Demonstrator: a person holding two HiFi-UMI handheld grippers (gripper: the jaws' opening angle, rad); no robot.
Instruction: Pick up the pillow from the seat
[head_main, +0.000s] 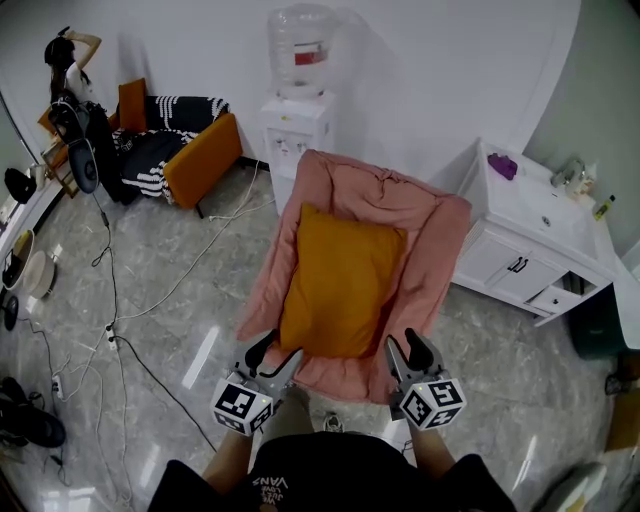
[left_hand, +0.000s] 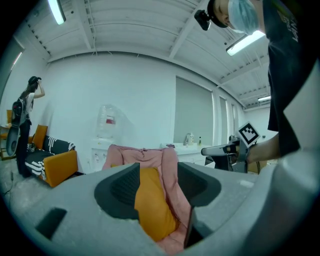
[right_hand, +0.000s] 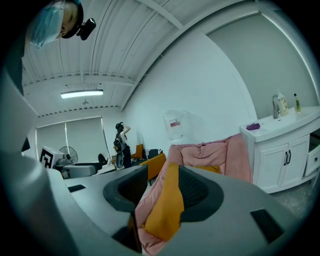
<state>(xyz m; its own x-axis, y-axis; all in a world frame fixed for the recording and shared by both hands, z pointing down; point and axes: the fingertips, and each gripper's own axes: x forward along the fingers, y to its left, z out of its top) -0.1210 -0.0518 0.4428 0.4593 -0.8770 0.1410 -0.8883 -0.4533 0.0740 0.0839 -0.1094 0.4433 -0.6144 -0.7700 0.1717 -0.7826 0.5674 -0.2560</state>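
Lying on one pink seat (head_main: 445, 245), one orange pillow (head_main: 340, 280) faces two gaping, empty tongs: left tongs (head_main: 275, 355), right tongs (head_main: 408, 350).

I am in an office-like workroom dressed with home furniture. A water dispenser (head_main: 297, 120) stands against the white wall. Left of it sits an orange sofa (head_main: 205, 150) with striped cushions, right of it a white sink cabinet (head_main: 500, 250), and in front of it a padded pink seat (head_main: 440, 240). Loose cables (head_main: 110, 335) trail over the grey tile floor (head_main: 200, 290) left of the dispenser. Strip lights (left_hand: 56, 10) hang from a bare beamed ceiling above.
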